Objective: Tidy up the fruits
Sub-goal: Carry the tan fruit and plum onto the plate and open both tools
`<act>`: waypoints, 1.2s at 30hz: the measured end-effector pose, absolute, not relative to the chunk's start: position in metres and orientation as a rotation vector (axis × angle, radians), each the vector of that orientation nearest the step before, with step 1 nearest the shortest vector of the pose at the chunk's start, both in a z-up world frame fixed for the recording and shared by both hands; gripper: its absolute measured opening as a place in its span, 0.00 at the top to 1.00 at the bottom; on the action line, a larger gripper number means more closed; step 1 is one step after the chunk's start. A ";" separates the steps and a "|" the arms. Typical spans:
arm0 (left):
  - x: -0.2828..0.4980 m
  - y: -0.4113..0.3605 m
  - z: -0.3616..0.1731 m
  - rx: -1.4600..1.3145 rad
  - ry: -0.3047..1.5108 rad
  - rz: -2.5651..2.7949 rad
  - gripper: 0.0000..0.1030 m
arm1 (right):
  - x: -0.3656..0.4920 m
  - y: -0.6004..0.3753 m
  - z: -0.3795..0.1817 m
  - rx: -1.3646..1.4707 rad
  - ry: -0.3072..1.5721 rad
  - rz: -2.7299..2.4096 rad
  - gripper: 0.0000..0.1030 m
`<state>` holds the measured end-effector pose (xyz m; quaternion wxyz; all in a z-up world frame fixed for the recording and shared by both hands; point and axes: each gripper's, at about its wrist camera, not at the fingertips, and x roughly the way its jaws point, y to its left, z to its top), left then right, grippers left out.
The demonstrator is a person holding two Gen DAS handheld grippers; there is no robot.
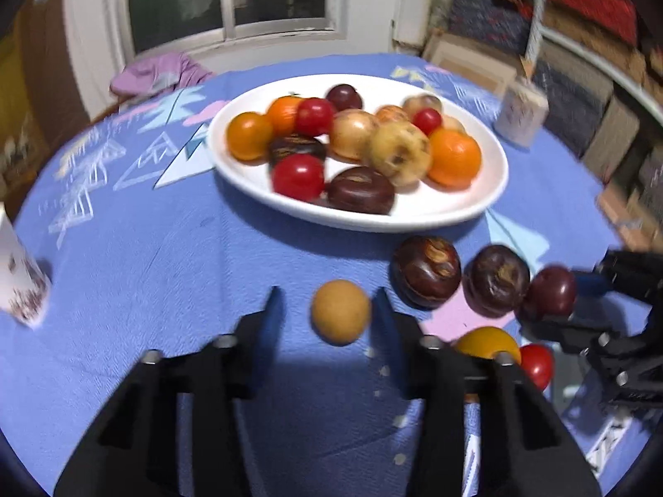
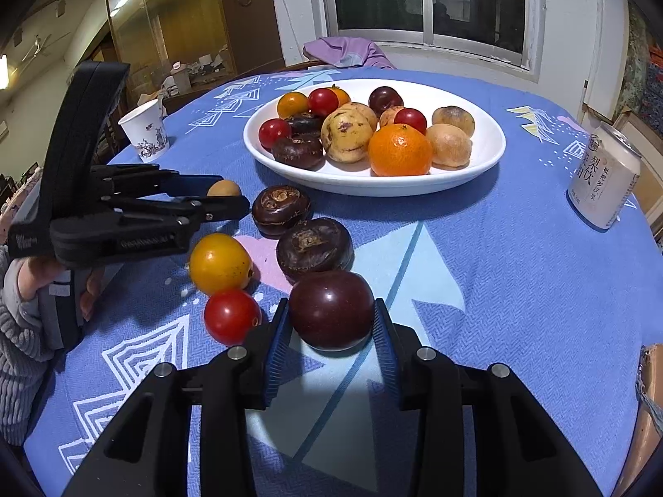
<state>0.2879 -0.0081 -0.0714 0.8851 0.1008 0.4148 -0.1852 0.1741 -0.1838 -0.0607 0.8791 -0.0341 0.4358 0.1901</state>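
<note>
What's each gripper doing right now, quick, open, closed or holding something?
Left gripper: open, pads either side of the small tan fruit, not yet pressing it.
Right gripper: closed on the dark purple plum.
</note>
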 end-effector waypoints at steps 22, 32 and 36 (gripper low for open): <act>0.273 -0.021 0.062 0.107 0.600 -0.342 0.75 | 0.183 -0.239 0.081 0.135 0.552 0.316 0.63; 0.349 -0.052 0.002 0.065 0.726 -0.307 0.75 | 0.302 -0.213 0.034 0.203 0.679 0.302 0.63; 0.363 -0.047 -0.024 0.051 0.759 -0.303 0.75 | 0.327 -0.202 0.005 0.191 0.735 0.289 0.63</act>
